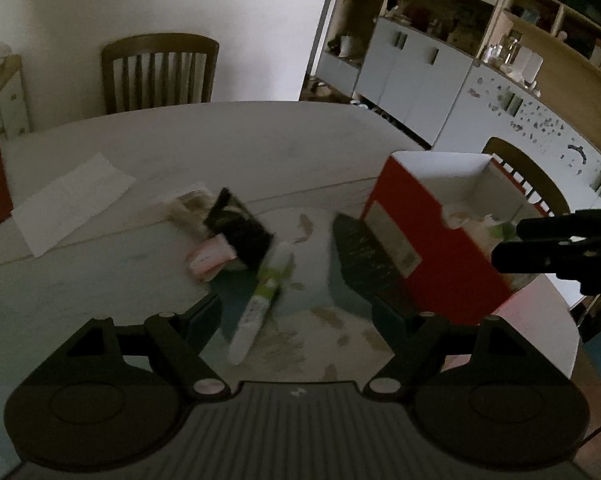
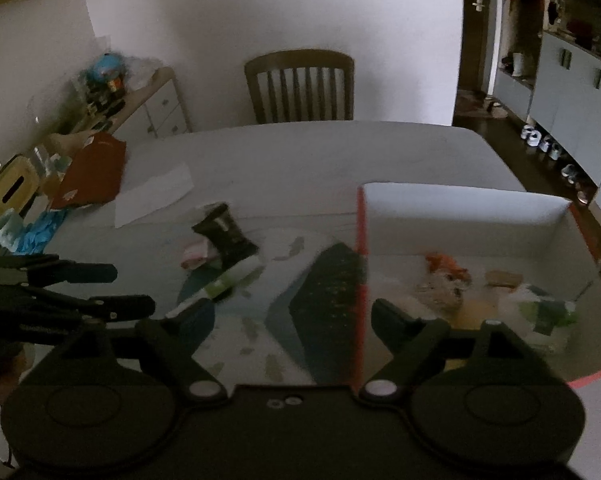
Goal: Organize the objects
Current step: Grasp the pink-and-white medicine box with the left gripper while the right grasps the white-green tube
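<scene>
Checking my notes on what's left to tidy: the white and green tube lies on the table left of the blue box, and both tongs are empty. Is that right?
One detail is off: the box is red outside and white inside, not blue, as the left wrist view shows. The white and green tube does lie on the table to its left, and both the left tongs and the right tongs are open and empty.

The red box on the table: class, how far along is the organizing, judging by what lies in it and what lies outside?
Partly done. The red box already holds several small items. Neither the left gripper nor the right gripper holds anything; both are open. Still left on the table: the white-and-green tube, the black packet and the pink item.
</scene>
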